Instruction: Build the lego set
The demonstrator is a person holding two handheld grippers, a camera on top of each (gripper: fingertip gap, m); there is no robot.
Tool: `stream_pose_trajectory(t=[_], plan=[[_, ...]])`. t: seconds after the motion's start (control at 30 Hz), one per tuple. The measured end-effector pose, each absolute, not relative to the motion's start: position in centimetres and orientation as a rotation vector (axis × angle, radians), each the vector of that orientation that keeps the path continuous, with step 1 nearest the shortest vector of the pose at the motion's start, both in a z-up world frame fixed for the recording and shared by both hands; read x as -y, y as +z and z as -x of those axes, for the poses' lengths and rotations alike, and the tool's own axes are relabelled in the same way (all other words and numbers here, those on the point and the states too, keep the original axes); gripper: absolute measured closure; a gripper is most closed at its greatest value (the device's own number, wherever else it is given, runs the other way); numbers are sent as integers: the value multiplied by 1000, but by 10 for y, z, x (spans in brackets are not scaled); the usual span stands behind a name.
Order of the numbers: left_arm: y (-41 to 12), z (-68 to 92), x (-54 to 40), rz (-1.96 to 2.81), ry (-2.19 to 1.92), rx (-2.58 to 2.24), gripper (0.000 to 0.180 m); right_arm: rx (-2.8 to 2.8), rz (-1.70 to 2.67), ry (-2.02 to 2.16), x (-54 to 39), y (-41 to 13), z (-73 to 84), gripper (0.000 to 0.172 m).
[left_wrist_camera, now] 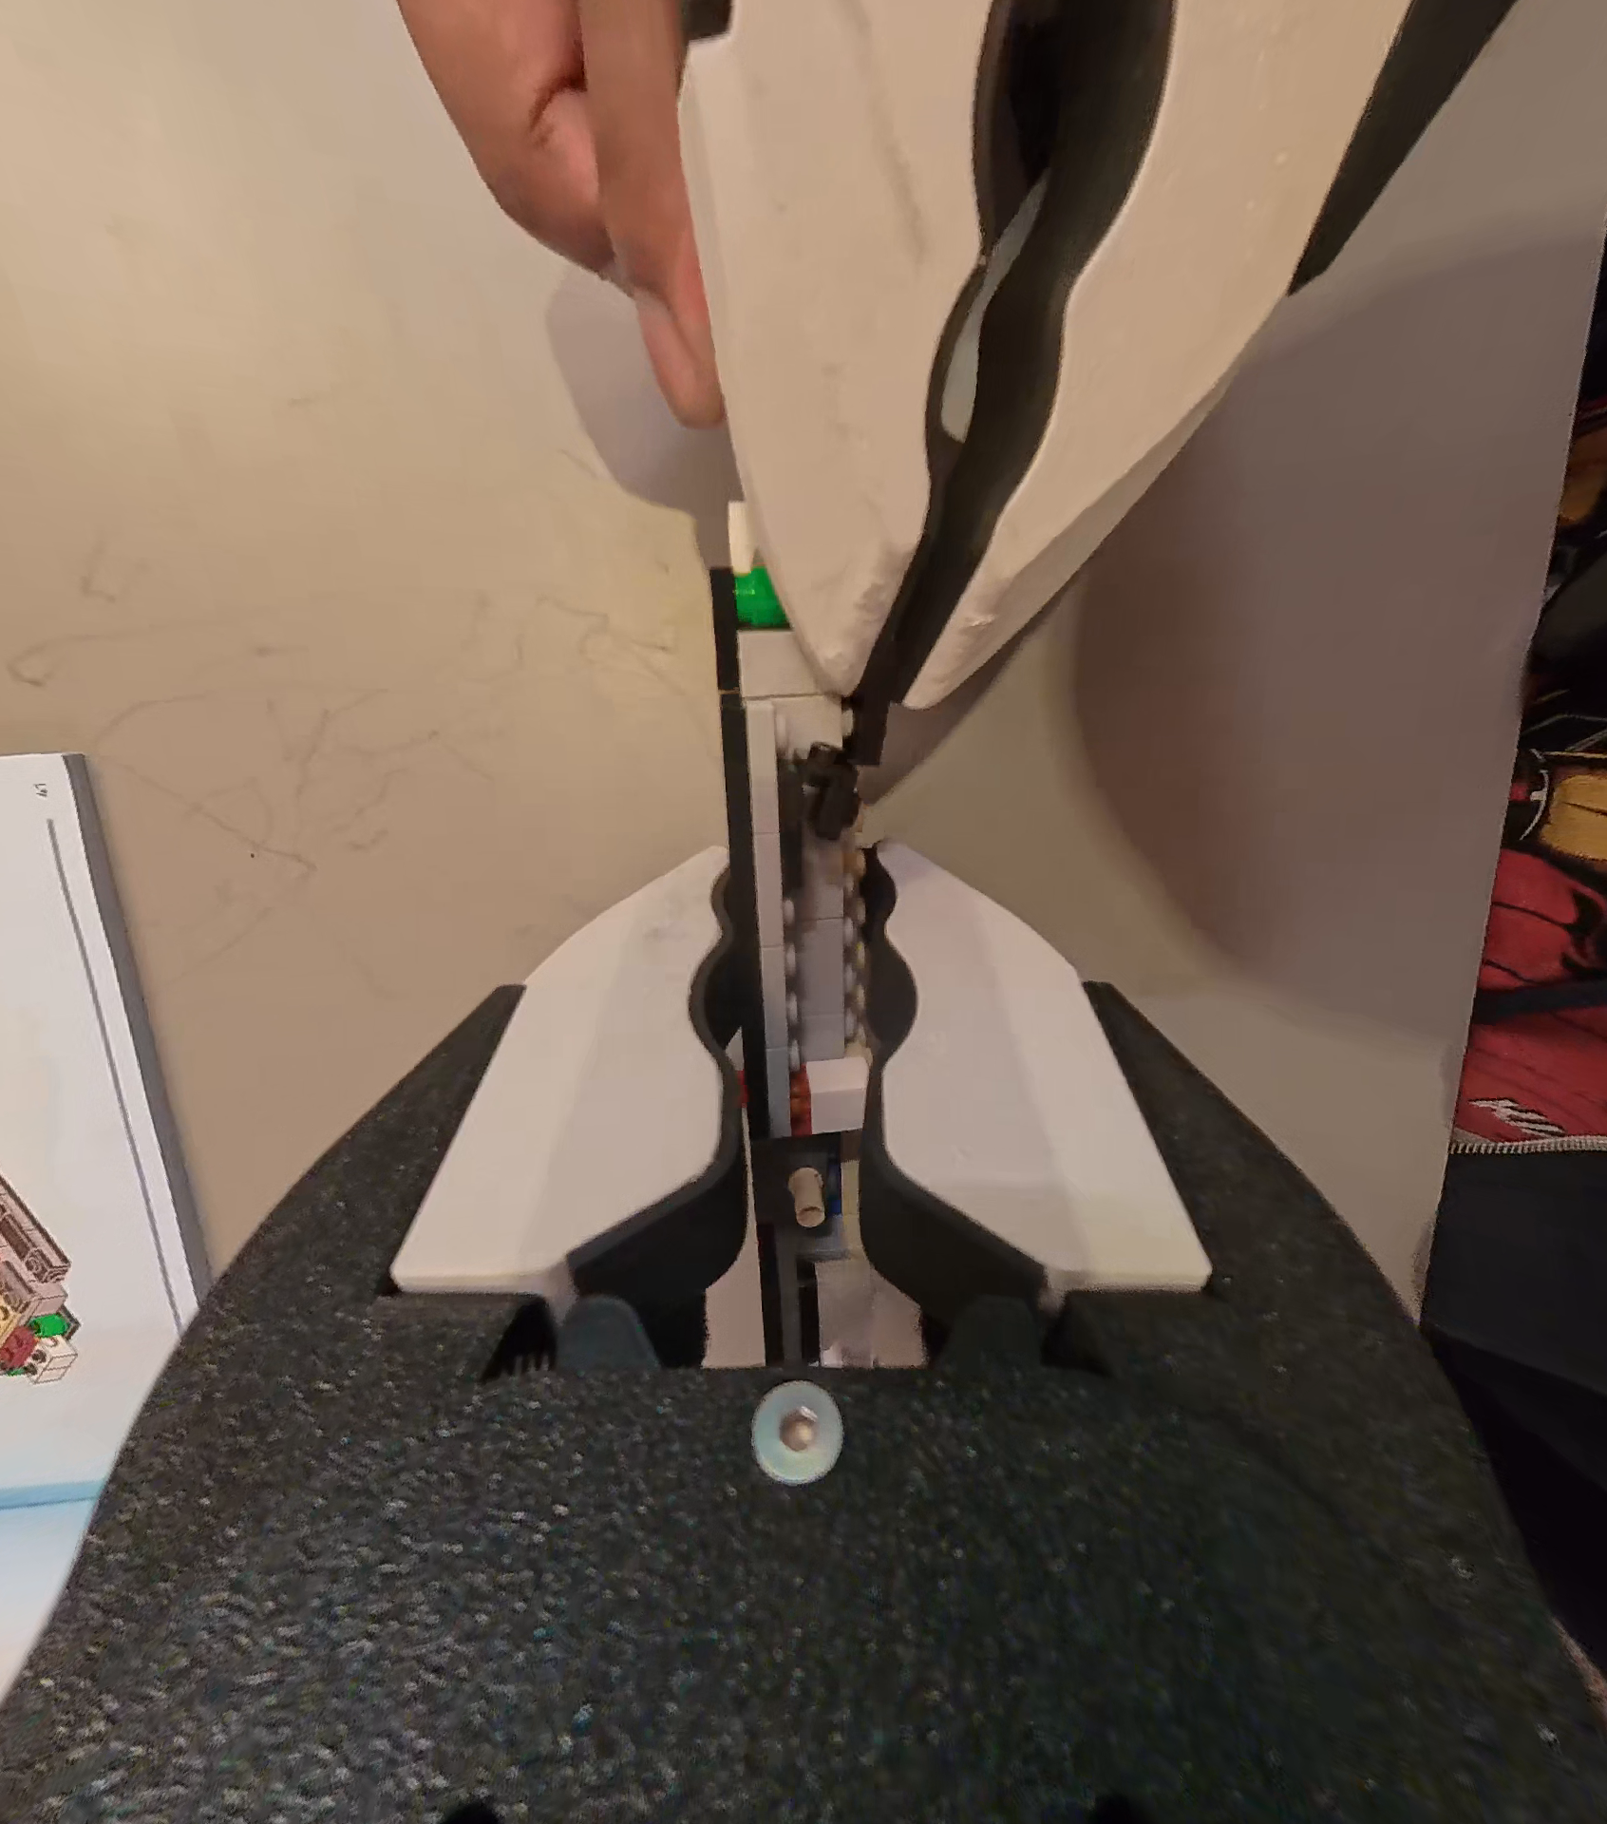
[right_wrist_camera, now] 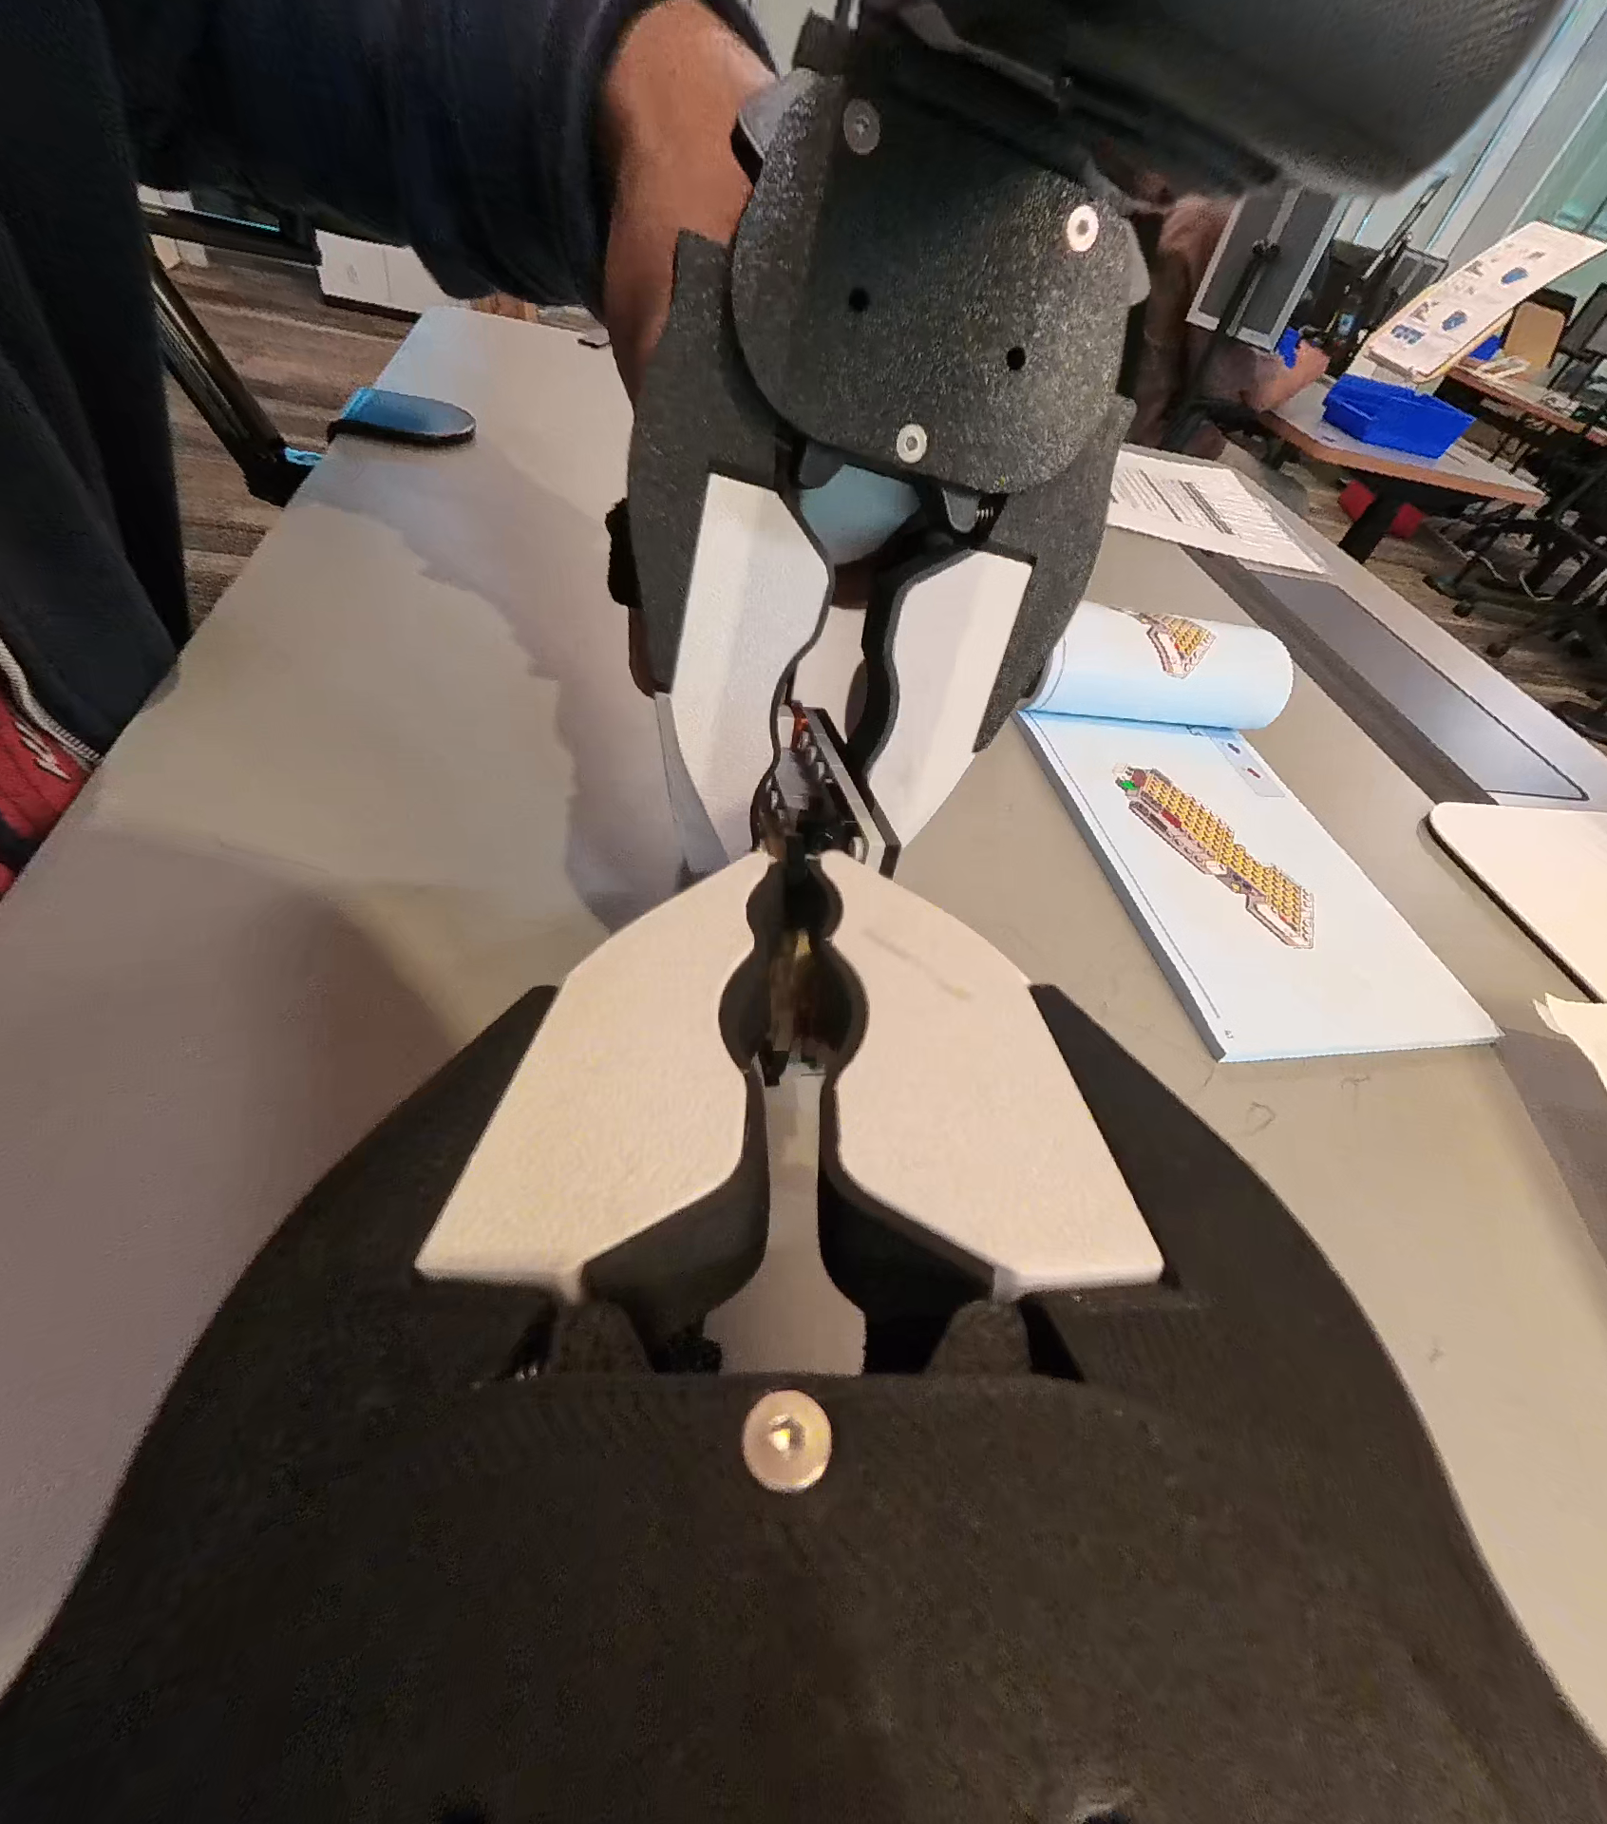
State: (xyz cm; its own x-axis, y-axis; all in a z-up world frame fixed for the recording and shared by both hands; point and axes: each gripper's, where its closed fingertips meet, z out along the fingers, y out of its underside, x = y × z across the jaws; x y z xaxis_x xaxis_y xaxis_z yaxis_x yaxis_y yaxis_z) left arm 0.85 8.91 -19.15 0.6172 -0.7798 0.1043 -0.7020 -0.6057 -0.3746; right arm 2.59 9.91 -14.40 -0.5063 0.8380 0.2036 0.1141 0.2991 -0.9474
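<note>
Pale beige, smooth bench (left_wrist_camera: pixel 286 494) with thin scratch marks fills the left wrist view. The left gripper (left_wrist_camera: pixel 804 869) has a rough black grainy body and smooth white fingers (left_wrist_camera: pixel 602 1066) with wavy black rubber pads. These fingers are closed on a long narrow brick model (left_wrist_camera: pixel 785 888), made of grey, white and black studded plastic bricks, with a green brick (left_wrist_camera: pixel 752 597) near its far end. The model stands on its edge between the pads and reaches forward past the fingertips. At the far end the right gripper (left_wrist_camera: pixel 864 691) comes down from above, and its white fingers meet on a thin black piece (left_wrist_camera: pixel 874 725) that touches the model. A hand (left_wrist_camera: pixel 622 197) is beside it. At the left edge lies an open instruction booklet (left_wrist_camera: pixel 10 1086) with a printed picture of a tan brick build.

Grey matt bench (right_wrist_camera: pixel 237 938) appears again in the right wrist view, with an office room of desks and blue bins behind. The right gripper (right_wrist_camera: pixel 795 869) has its white fingers nearly closed on the thin black piece (right_wrist_camera: pixel 795 888). Its tip is at the model (right_wrist_camera: pixel 829 780), which the left gripper (right_wrist_camera: pixel 814 730) clamps from the opposite side. The booklet (right_wrist_camera: pixel 1273 888), light blue and glossy, lies open to the right, one page curled. Its small writing cannot be read.
</note>
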Motion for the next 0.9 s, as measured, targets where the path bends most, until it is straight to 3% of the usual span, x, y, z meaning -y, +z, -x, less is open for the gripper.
stream_pose_trajectory(t=[0.03, 0.9], plan=[[-192, -7, -89, 2551, -371, -1199, 159, 1840, 855, 1254, -100, -144, -26, 168], [-195, -7, -86, 2594, -449, -1165, 159, 1807, 954, 1292, -109, -147, -22, 156]])
